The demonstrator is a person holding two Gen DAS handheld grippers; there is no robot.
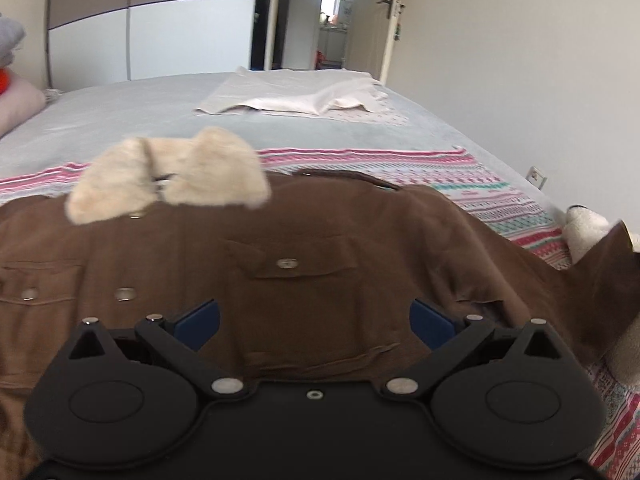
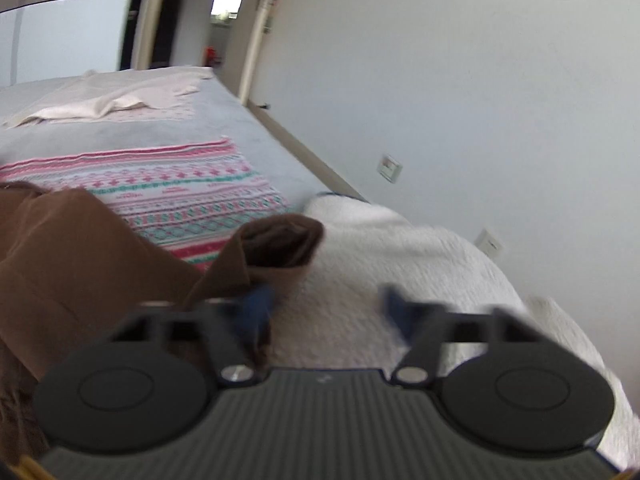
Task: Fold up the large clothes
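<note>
A brown jacket [image 1: 304,240] with a cream fleece collar [image 1: 172,176] lies face up on the bed, chest pockets and snaps showing. My left gripper [image 1: 314,320] is open, its blue pads wide apart just above the jacket's front. In the right wrist view the jacket's sleeve [image 2: 276,248] lies with its cuff open, resting against a white quilted cover [image 2: 400,248]. My right gripper [image 2: 326,308] is open beside the cuff, its left pad [image 2: 256,308] next to the sleeve fabric; the view is blurred, so contact is unclear.
A pink and teal patterned blanket [image 1: 460,184] lies under the jacket on the grey bed [image 1: 140,112]. A cream cloth [image 1: 304,98] lies at the far end. The wall [image 2: 460,100] with sockets runs along the right. Wardrobe [image 1: 160,28] and open door stand beyond.
</note>
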